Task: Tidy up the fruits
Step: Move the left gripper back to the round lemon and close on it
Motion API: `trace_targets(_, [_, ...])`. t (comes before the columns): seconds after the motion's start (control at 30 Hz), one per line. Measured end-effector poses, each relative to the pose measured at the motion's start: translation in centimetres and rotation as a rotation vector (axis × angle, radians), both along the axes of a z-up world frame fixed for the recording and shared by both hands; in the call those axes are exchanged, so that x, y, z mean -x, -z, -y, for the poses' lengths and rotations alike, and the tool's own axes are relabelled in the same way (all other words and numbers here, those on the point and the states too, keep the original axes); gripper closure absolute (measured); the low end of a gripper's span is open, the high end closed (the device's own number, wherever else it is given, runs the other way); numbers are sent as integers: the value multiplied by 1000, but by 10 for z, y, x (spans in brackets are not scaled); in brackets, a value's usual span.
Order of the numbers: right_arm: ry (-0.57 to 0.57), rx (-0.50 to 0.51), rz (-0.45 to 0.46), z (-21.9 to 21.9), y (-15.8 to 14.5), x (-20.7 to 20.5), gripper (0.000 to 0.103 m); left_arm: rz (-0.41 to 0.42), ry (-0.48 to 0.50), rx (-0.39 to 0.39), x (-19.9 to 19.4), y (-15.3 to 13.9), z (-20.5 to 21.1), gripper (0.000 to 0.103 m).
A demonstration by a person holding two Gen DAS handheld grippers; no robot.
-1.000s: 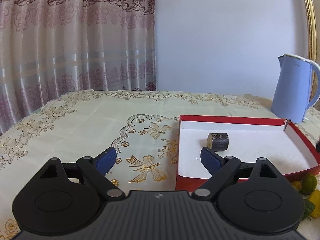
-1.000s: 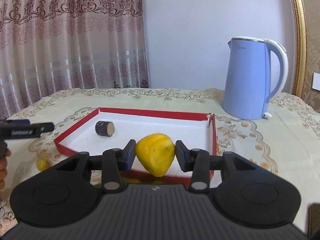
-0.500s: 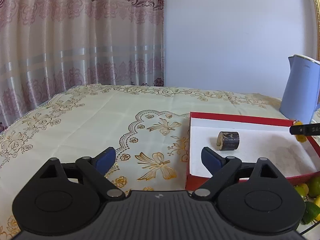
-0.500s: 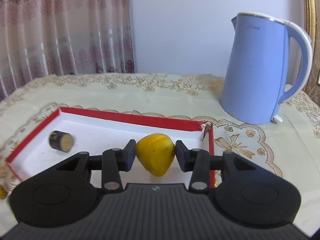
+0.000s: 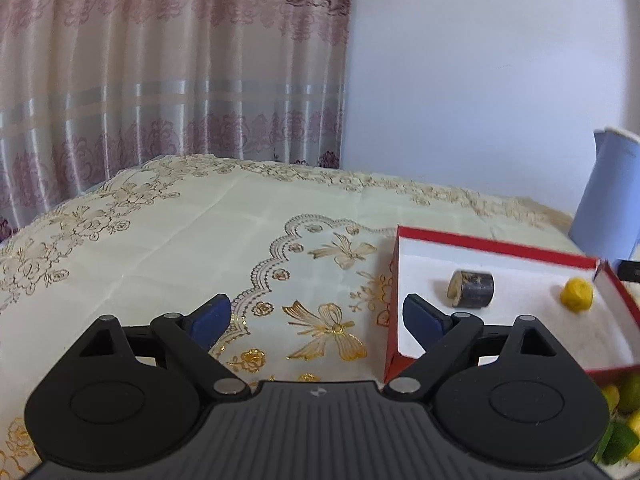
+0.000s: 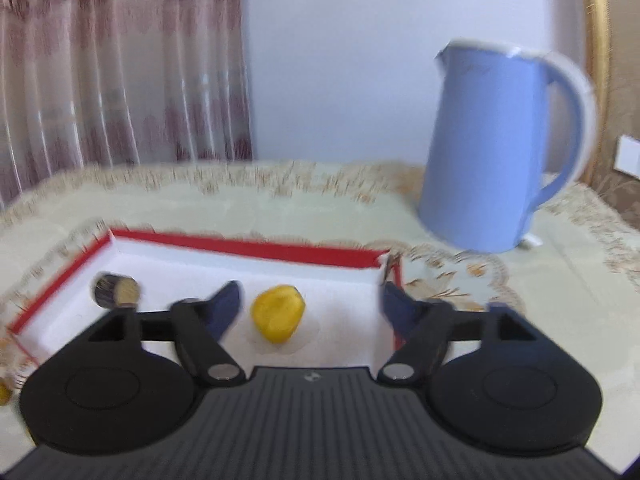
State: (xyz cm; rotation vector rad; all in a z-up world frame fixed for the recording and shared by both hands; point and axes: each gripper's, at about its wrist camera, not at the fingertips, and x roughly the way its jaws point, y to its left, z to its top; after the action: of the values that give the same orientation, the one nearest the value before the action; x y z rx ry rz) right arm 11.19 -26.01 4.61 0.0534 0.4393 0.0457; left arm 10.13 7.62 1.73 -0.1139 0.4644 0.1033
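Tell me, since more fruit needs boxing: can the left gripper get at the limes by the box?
Probably yes. The left gripper is open and empty, and the limes lie uncovered outside the box's near wall, off to its right.

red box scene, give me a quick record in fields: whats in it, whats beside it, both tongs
container: red box, white inside
in box: yellow fruit near right end; dark cylinder near left end, on its side
right tongs: open, fruit between the fingers, not gripped
left tongs: open, empty, over the tablecloth
outside box: blue kettle; yellow and green fruits at near corner
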Motion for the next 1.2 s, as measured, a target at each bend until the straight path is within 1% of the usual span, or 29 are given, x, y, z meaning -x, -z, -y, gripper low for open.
trace_targets(0.03, [8,-29,27,2,-3,17,9,3,-4,18,0,0,-3,0])
trace_targets(0.13, [23,-121,96,5,-2,66,3,25,-1,65,1,0,-10,0])
trace_targets(0.17, [28,-131,116,3,1,81,0,36,6,80,2,1,-11,0])
trace_targets(0.2, [36,-118,136,0,5,94,0,48,16,105,4,1,-14,0])
trace_targets(0.23, [61,-80,160,-4,10,109,0,73,22,137,6,1,-17,0])
trace_targets(0.3, [133,-4,237,-13,20,133,0,109,9,161,10,1,-19,0])
trace_targets(0.33, [145,29,270,-16,24,141,0,102,-4,153,13,0,-19,0])
trace_targets(0.4, [154,89,307,-21,31,151,0,50,6,109,17,-1,-15,0])
trace_targets(0.43, [151,132,302,-24,33,153,0,18,25,82,20,-1,-13,0])
trace_targets(0.47, [153,153,285,-26,35,152,0,-11,52,55,25,0,-10,0])
trace_targets(0.53, [136,153,251,-27,37,149,0,-54,96,-2,33,3,-3,0])
trace_targets(0.6, [133,154,246,-26,37,149,0,-56,120,-62,43,5,4,0])
trace_targets(0.67, [130,153,221,-27,38,146,0,-58,152,-114,49,7,13,0])
trace_targets(0.73, [125,148,188,-28,39,143,0,-59,202,-134,53,9,19,0])
trace_targets(0.8, [119,139,194,-28,38,146,0,-65,240,-145,55,12,23,0])
trace_targets(0.93, [114,118,205,-29,41,151,0,-73,268,-202,53,20,32,0])
trace_targets(1.0, [114,114,196,-28,41,150,0,-77,272,-206,49,22,33,1])
trace_targets(1.07, [117,103,186,-26,41,148,0,-101,274,-208,45,24,35,5])
trace_targets(1.13, [120,96,183,-25,41,148,0,-130,271,-209,39,28,35,15])
trace_targets(1.17, [122,97,183,-25,41,148,0,-140,272,-208,37,29,35,18])
trace_targets(1.2, [123,100,183,-26,42,148,0,-150,274,-205,36,30,35,23])
